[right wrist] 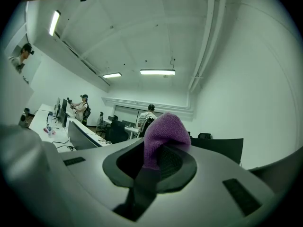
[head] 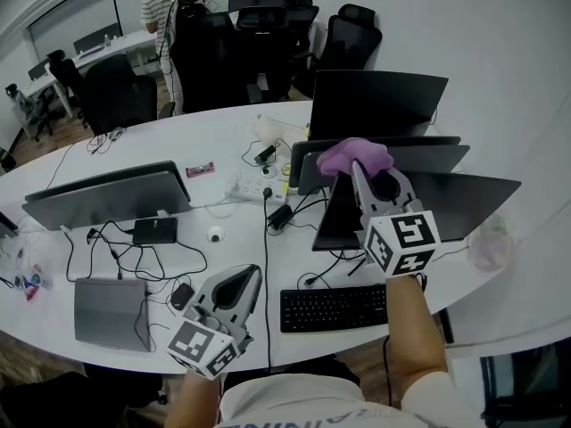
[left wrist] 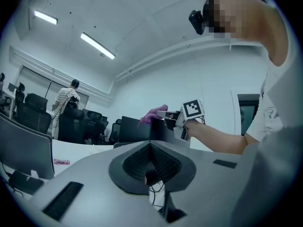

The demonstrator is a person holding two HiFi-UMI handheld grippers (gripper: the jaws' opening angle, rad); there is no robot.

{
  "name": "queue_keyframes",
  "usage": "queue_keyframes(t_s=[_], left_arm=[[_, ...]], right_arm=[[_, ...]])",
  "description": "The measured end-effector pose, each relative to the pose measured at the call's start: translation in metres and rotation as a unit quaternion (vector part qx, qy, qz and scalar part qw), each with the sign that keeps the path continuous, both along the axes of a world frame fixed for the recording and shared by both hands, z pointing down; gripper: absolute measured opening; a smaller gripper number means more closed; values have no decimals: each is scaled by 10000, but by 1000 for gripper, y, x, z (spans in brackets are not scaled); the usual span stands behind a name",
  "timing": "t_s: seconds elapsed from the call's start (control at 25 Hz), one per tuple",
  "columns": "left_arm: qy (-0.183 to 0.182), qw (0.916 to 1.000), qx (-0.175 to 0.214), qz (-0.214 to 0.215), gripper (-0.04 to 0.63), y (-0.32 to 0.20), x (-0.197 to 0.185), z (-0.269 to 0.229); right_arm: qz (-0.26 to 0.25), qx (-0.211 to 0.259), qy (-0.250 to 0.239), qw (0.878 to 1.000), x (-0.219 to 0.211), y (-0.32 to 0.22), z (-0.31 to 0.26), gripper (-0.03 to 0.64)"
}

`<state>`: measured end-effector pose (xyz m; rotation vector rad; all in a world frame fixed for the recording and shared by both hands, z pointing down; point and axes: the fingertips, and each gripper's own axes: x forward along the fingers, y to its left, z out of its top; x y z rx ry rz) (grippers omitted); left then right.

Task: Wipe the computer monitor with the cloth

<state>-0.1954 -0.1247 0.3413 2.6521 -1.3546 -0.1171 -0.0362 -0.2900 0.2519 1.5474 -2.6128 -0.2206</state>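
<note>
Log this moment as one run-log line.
right gripper: shut on purple cloth, at monitor top edge | left gripper: shut, empty, low beside keyboard | wipe contact: cannot tell

Head view downward, all three share cloth (head: 354,157)

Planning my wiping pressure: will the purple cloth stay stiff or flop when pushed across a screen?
Probably floppy: the purple cloth bunches into a soft lump in the right tongs. Likely light and grippy, judging by its knitted texture.

Purple cloth (head: 354,156) covering right gripper (head: 360,169) tips; gripper body hiding part of monitor (head: 473,205); forearm (head: 412,328) cutting off keyboard (head: 326,308) right end.
</note>
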Motion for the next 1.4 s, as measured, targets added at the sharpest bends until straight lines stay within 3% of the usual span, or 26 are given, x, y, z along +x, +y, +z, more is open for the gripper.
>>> queue_keyframes(t_s=[0.36,0.72,1.4], left_arm=[[-48,10000,60,-45,5,-7,43,-10],[-159,9996,199,-77,4,-23,88,-26],[-421,9974,499,-311,5,-23,180,-45]], right_arm=[[-113,53,245,9996,17,1,-1,63],[-366,-65,-75,9993,53,2,5,63],[-557,54,-110,9984,138,-6,4,63]])
